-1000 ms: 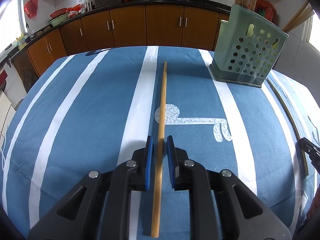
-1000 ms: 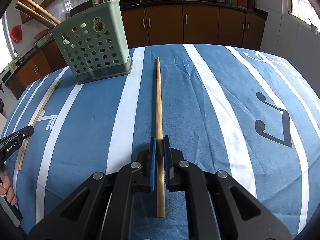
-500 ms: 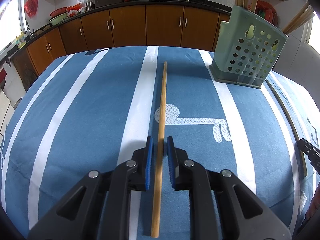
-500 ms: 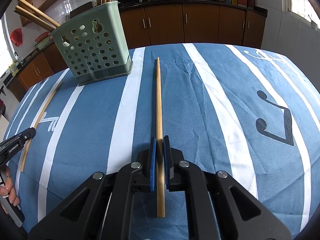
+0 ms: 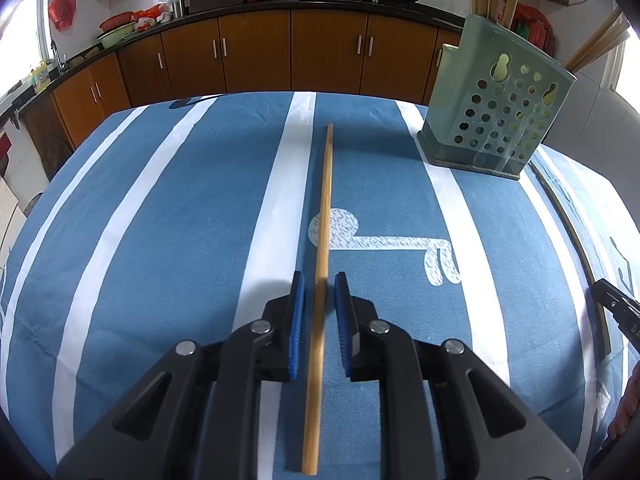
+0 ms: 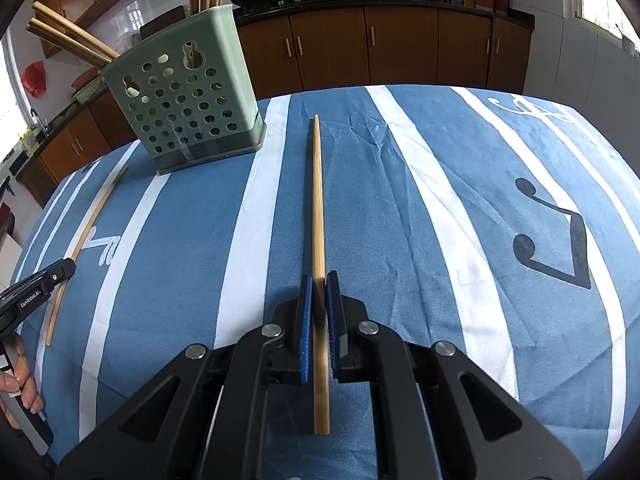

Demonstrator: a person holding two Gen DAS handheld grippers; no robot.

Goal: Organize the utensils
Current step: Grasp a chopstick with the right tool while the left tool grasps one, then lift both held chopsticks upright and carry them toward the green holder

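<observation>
Two bamboo chopsticks lie on the blue striped tablecloth. In the left wrist view one chopstick (image 5: 322,240) runs between the blue pads of my left gripper (image 5: 319,292), with a thin gap on each side, so this gripper stands slightly open around it. In the right wrist view my right gripper (image 6: 318,292) is shut on the other chopstick (image 6: 318,208), pads tight against its near end. A green perforated utensil holder (image 5: 496,120) (image 6: 188,112) stands upright beyond, with several chopsticks sticking out of it.
Each view catches the other gripper's tip and its chopstick at the edge: right gripper (image 5: 616,308), left gripper (image 6: 40,288). A person's hand (image 6: 20,384) grips the left handle. Brown kitchen cabinets (image 5: 256,52) run behind the table's far edge.
</observation>
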